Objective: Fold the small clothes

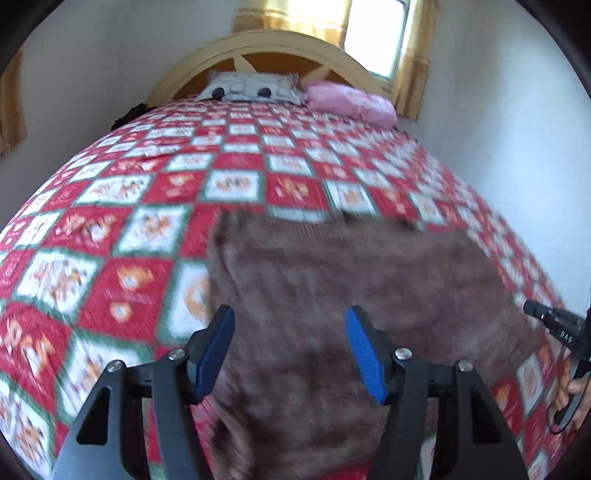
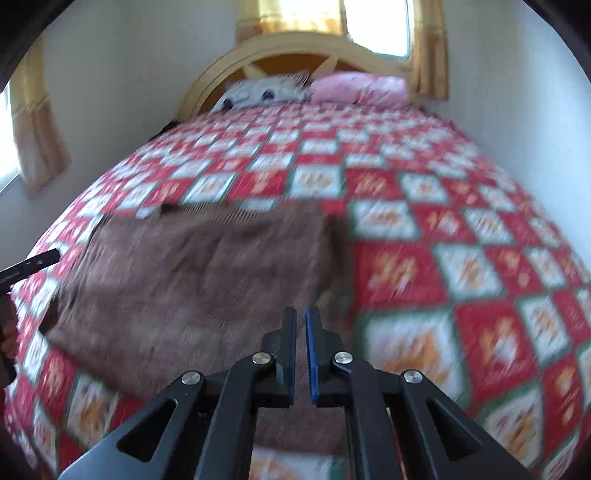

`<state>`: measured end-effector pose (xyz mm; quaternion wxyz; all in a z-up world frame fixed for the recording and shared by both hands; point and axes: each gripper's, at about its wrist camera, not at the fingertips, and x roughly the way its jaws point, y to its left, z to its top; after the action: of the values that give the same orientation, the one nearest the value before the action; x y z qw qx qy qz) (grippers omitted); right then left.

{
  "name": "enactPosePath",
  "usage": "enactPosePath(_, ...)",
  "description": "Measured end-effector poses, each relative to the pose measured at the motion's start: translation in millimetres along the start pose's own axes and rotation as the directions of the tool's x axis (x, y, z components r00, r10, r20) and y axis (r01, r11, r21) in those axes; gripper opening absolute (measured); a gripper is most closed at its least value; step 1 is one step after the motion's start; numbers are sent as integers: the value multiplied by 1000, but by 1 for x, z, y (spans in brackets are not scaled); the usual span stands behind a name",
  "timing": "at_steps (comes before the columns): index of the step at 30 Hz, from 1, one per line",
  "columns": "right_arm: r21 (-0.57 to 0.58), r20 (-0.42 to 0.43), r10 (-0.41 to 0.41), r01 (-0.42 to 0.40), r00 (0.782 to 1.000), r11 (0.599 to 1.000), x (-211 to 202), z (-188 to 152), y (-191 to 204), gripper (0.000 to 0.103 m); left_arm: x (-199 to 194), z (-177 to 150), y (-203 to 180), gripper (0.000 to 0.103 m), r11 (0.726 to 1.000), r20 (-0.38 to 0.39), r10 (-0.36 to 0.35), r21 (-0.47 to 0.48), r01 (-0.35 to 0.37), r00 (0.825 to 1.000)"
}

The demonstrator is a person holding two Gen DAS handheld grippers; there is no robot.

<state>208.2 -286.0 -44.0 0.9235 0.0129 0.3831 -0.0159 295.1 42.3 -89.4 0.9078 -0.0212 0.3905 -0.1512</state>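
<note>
Daylight pours from an overexposed, gold-curtained window (image 1: 373, 33) at twelve o'clock, glaring white. The red-and-white checked quilt (image 2: 424, 229) and the brown knitted garment (image 1: 332, 280) smear with motion blur, worst toward six o'clock. Fisheye distortion bulges the bed; corners vignette black.

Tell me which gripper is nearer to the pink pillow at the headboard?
Right, though only slightly. The right gripper is on the pink pillow's side; the left gripper is further to the left. Both are far from it.
</note>
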Motion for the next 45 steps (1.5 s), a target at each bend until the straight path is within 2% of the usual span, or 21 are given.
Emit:
enactPosePath(3,3,-64,-23,23,998,1000,6,-31,5,5,12,-23,4,65,999,-74,0,-52,-3,997)
enactPosePath(4,19,-53,-18,19,998,1000,6,-40,4,5,13,-32,9,65,997,-77,-1,-72,-5,997)
enactPosePath(7,41,-1,-5,5,1000,999,-1,-53,0,5,-1,-41,13,66,996,-44,4,-88,-8,999)
enactPosePath(15,63,9,1,-2,1000,998,-3,-55,-1,5,-23,-60,20,66,989,-17,19,-143,-21,1000)
enactPosePath(17,52,7,-10,10,1000,999,-2,-53,0,5,-29,-60,29,70,981,-14,18,-194,-20,1000)
enactPosePath(19,42,7,-21,21,1000,999,-2,-53,1,5,-36,-57,45,80,963,4,17,-268,-15,1000)
enactPosePath(23,42,2,-24,24,1000,999,-1,-53,1,5,-39,-47,68,80,938,26,29,-347,-18,999)
enactPosePath(29,48,8,-16,16,1000,999,-1,-53,0,5,-18,-55,62,80,921,-41,-19,-389,2,999)
enactPosePath(32,44,4,-19,19,1000,999,0,-53,0,5,-24,-65,49,80,934,-11,27,-357,-29,1000)
enactPosePath(36,48,1,-14,14,1000,999,1,-53,-1,5,-26,-72,40,78,947,4,28,-321,-26,1000)
enactPosePath(38,51,1,-11,11,1000,999,1,-53,-1,5,-29,-74,45,71,940,17,16,-341,-9,1000)
enactPosePath(40,50,2,-12,12,1000,999,1,-53,-1,5,-30,-76,50,43,931,17,21,-365,-14,1000)
enactPosePath(41,48,2,-15,15,1000,999,1,-53,-1,5,-30,-78,52,34,927,16,23,-374,-16,1000)
enactPosePath(42,46,2,-17,17,1000,999,1,-53,0,5,-30,-79,54,16,922,13,17,-388,-10,1000)
enactPosePath(43,44,2,-19,19,1000,999,1,-53,0,5,-30,-81,57,13,915,14,3,-404,3,1000)
enactPosePath(45,45,3,-18,18,1000,999,1,-53,0,5,-31,-84,61,13,903,23,-26,-428,33,999)
